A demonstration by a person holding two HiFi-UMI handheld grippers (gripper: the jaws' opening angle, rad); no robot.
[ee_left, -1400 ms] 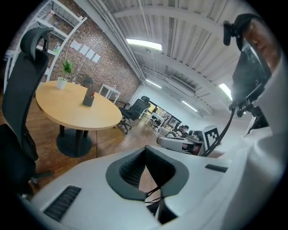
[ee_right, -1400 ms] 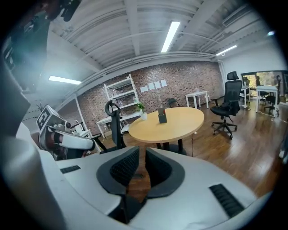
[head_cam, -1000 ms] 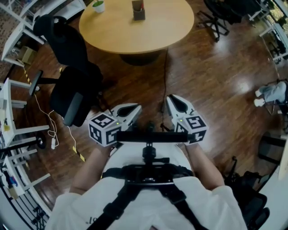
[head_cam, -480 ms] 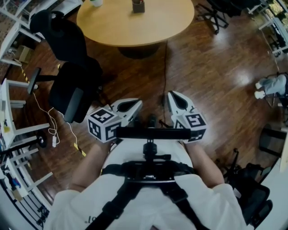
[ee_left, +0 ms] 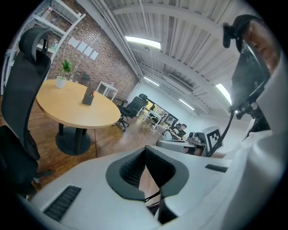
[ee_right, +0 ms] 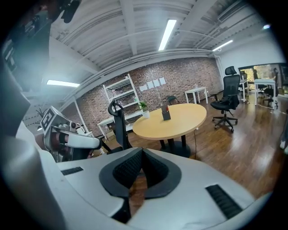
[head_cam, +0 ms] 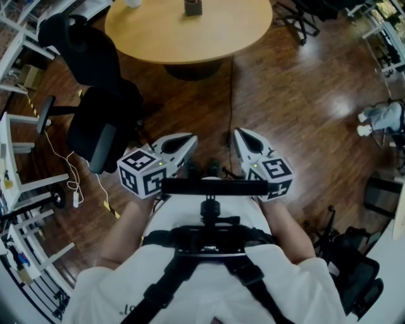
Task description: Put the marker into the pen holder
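The dark pen holder (head_cam: 193, 7) stands on the round wooden table (head_cam: 190, 38), far ahead of me, with something red sticking out of it (ee_right: 166, 113). It also shows in the left gripper view as a small dark box (ee_left: 88, 96). I see no loose marker in any view. Both grippers hang close to my waist over the wooden floor. My left gripper (head_cam: 188, 142) has its tips together (ee_left: 145, 149) with nothing between them. On my right gripper (head_cam: 239, 135) the jaws are closing onto each other (ee_right: 142, 151), and they hold nothing.
A black office chair (head_cam: 95, 82) stands between me and the table's left side. A potted plant (ee_left: 60, 80) sits on the table. White shelving (head_cam: 12, 164) lines the left, with cables (head_cam: 76, 190) on the floor; more chairs stand at the right (ee_right: 227, 101).
The table has slid toward the top of the head view. Both grippers stay near my waist; the left one has drifted slightly left.
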